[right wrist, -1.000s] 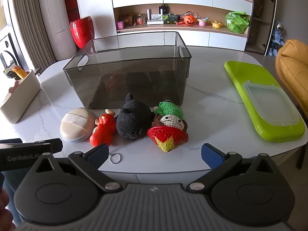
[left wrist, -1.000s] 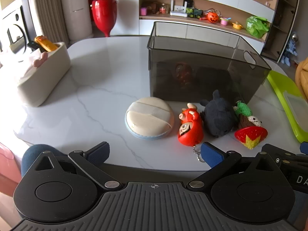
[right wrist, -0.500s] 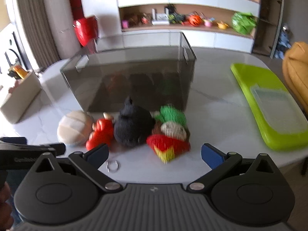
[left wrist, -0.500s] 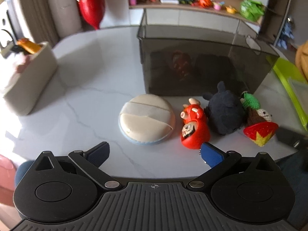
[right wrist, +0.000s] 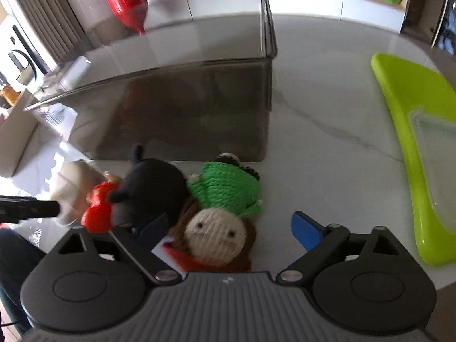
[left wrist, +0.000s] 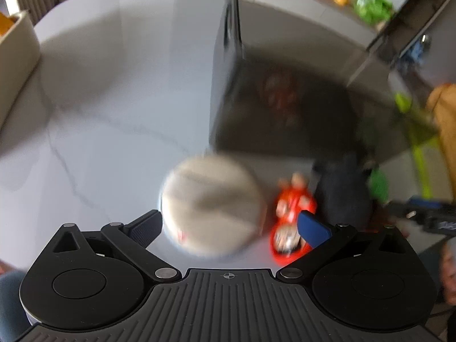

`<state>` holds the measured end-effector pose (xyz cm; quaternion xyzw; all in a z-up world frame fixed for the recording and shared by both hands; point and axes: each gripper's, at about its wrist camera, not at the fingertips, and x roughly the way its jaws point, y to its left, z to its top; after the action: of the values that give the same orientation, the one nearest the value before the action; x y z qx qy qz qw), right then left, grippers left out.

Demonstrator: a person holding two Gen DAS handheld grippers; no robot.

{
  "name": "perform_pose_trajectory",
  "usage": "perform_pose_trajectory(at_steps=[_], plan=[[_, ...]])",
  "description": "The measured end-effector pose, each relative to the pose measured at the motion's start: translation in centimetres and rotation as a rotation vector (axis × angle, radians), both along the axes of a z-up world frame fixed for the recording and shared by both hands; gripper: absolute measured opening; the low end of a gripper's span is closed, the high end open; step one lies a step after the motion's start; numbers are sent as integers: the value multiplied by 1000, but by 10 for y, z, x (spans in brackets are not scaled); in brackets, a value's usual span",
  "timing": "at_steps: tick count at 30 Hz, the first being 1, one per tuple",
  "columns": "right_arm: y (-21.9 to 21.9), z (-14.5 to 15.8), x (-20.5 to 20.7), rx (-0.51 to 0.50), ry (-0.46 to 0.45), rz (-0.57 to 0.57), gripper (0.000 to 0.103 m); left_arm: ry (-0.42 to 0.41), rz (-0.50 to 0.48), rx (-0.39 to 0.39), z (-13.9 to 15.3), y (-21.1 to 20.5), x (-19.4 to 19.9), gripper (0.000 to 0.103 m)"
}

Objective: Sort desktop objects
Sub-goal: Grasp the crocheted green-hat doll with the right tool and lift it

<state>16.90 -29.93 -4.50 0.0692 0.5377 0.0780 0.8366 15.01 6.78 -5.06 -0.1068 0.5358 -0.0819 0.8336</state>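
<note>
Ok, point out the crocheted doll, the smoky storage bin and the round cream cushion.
crocheted doll (right wrist: 215, 235): right wrist view, on its cream face.
smoky storage bin (right wrist: 185, 114): right wrist view, on its near wall.
round cream cushion (left wrist: 212, 208): left wrist view, on its top.

left gripper (left wrist: 228, 223) spread wide | round cream cushion (left wrist: 212, 205) between fingers (left wrist: 144, 228)

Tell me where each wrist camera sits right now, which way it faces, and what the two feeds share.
Left wrist: rides the left gripper, angled down at the round cream cushion; open fingers show.
Right wrist: rides the right gripper, angled down at the crocheted doll; its jaws are closing, pads not yet pressing.
Shared: smoky bin, red toy, black plush, and each other's gripper.
</note>
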Motion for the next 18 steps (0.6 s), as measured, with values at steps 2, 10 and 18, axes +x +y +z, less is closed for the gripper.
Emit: perform_pose_trajectory(at_steps=[2, 10, 18], plan=[[-6, -12, 16, 48, 76, -24, 90, -30, 3, -31, 6, 4, 3, 103], [-9, -40, 44, 146, 222, -46, 75, 39, -29, -17, -22, 12, 11, 103], [-22, 5, 27, 102, 164, -56, 46, 66, -10, -34, -26, 33, 18, 103]])
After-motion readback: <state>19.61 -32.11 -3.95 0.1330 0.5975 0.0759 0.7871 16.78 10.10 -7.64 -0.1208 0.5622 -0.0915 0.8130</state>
